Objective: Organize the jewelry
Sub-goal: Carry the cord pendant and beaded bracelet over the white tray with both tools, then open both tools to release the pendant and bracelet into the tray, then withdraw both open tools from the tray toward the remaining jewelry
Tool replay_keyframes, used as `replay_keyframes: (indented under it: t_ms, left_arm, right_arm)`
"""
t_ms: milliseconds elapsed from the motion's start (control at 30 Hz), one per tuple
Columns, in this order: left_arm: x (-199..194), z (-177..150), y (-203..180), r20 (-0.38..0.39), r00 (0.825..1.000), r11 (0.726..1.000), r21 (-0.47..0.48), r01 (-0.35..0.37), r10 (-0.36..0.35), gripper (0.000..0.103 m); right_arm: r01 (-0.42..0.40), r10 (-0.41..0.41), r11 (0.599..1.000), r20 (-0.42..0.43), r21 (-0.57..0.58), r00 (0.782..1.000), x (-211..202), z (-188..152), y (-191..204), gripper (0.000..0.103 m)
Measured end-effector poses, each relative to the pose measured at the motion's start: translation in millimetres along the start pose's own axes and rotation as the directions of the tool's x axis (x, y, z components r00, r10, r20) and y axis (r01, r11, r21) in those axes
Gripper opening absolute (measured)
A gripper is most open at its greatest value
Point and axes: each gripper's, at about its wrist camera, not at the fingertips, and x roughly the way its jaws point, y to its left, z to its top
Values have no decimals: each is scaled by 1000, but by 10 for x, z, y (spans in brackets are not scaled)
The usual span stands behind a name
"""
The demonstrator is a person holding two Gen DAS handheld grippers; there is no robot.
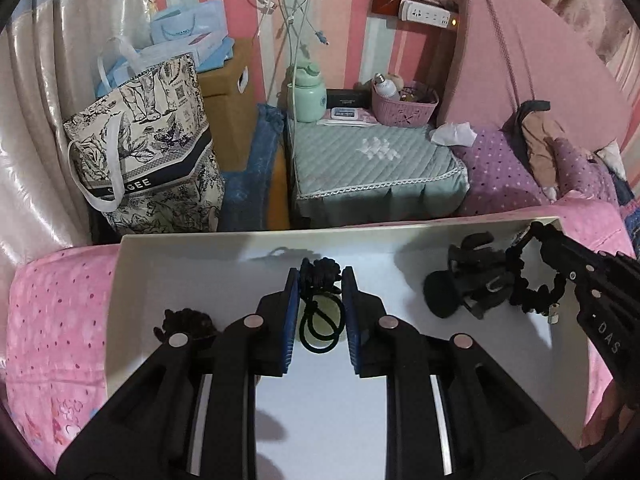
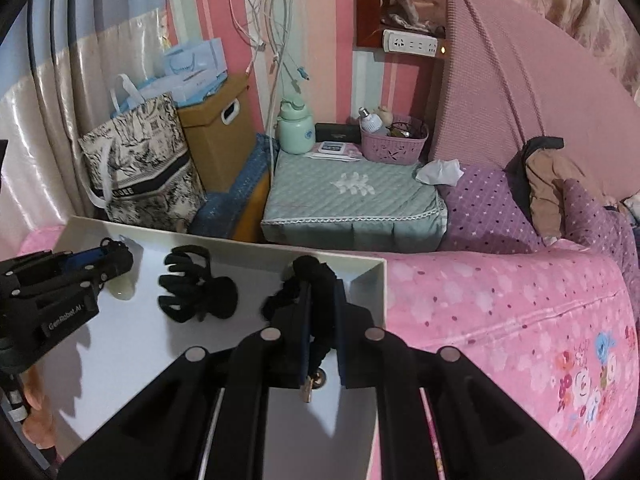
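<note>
Over the white box (image 1: 168, 264) | left tool (image 1: 321, 280) grips hair tie (image 1: 320, 276) | right tool (image 2: 322, 280) clamps scrunchie (image 2: 320, 280)

Right gripper (image 2: 322, 312) sits over the near right corner of the white tray (image 2: 376, 276), jaws nearly closed and clamped on a black ruffled hair tie (image 2: 280, 300) with a small gold charm (image 2: 307, 390) hanging under it. Black claw clip (image 2: 192, 284) lies on the tray floor mid-left, apart from both grippers. Left gripper (image 2: 116, 258) enters from the left edge, tips over the tray's far left, something dark between them. Tray rests on the pink floral bedspread (image 2: 500, 312).
</note>
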Motion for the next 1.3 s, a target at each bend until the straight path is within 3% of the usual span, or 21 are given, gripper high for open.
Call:
replay_keyframes:
  t_ms: [500,600,800,867,933,1033,1133,1300]
  left_arm:
    - [72,-51,-24,-6,1000,999,27,-19,19,21]
    - [34,-44,-6,3,1000,1000,22,-10,10,23]
    - [-231,-49,-4,42,999,1000,22,4,-5,45]
    - [-444,-89,-37,86,996,998,55,-1,-4,59]
    - [-660,-142,-22,130,991,997,69,-21,12,71]
    - [-971,-237,94,158,987,999,47,-19,11,77]
    - [-1301,-447,267,184,983,1000,12,-9,7,89]
    - [-1843,-938,485,226,973,999,-4,-46,46,100]
  right_arm:
    - [49,-51,998,-62,-46,997,215,-72,127,13]
    - [48,-51,998,-58,-52,997,173,-63,132,41]
    - [43,-44,996,-6,-76,999,-144,-45,147,45]
    - [42,-41,995,17,-91,999,-283,-63,146,50]
    - [53,-47,993,59,-106,997,-496,-102,130,58]
    - [53,-44,995,107,-89,993,-868,-216,39,70]
    - [44,-34,996,134,-74,990,-1147,-338,-46,80]
    - [39,-31,997,127,-62,991,-1514,-649,-135,81]
